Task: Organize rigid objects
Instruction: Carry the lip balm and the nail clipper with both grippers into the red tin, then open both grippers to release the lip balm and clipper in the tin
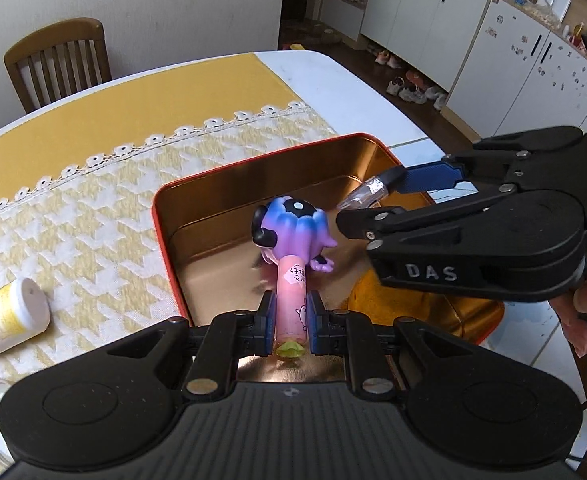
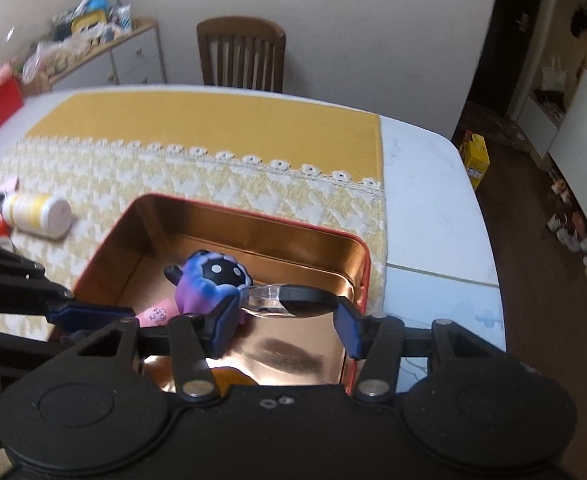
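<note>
- The left tool (image 1: pixel 289 322) is clamped on the pink stem of a toy figure (image 1: pixel 291 292) with a blue-and-purple head. Gripping the straight stem low down keeps the bulky head clear of the pads, so it can go in first.
- The figure hangs over the open red tin (image 1: pixel 161 216), head towards the gold floor. Whether it touches the floor I cannot tell.
- The right tool (image 2: pixel 289 320) holds a small black-and-clear plastic piece (image 2: pixel 289 300) crosswise between its pads, above the same tin, just beside the figure's head. Both things look set for dropping in together.
- The tin sits at the near right end of the table (image 2: pixel 425 184), half on the yellow runner, within easy reach of both tools.
- A white-capped bottle (image 1: pixel 9 320) lies on its side to the left, well apart from the tin, probably not yet sorted.
</note>
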`<move>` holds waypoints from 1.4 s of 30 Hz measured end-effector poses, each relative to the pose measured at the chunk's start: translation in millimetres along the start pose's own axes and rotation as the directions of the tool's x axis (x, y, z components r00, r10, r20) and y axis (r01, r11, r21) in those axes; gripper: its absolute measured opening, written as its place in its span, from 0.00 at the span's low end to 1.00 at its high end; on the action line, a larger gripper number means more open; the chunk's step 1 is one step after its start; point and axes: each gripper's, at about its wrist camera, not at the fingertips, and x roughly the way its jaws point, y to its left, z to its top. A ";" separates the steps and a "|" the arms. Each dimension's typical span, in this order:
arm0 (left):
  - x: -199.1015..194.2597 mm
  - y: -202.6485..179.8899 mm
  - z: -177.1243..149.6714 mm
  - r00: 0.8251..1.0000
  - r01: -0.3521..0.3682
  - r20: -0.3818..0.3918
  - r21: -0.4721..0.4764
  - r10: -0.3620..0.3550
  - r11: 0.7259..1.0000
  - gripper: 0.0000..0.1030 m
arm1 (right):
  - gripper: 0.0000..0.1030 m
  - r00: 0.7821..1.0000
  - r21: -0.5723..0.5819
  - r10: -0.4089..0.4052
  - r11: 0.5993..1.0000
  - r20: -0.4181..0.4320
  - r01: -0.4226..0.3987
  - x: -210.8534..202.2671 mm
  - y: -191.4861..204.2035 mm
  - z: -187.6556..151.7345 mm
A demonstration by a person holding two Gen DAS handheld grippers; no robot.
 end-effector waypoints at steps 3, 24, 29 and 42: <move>7.0 -1.9 1.4 1.000 -0.008 -0.011 0.010 0.009 1.000 0.15 | 0.50 1.000 -0.023 0.004 1.000 -0.008 -0.004 4.4 2.0 2.6; 30.7 -10.3 2.7 0.997 -0.026 -0.075 0.044 0.029 0.999 0.15 | 0.53 0.999 -0.003 0.038 0.999 -0.018 -0.038 6.9 -8.5 -2.2; 30.9 -10.6 4.3 0.997 -0.022 -0.079 0.024 0.024 0.999 0.15 | 0.55 0.999 0.012 0.047 0.999 0.000 -0.047 -1.6 -11.0 -2.8; 0.8 -7.2 0.9 0.999 -0.017 -0.032 -0.013 0.017 1.000 0.15 | 0.66 0.993 0.105 0.107 0.988 0.057 -0.113 -30.2 -13.8 -7.6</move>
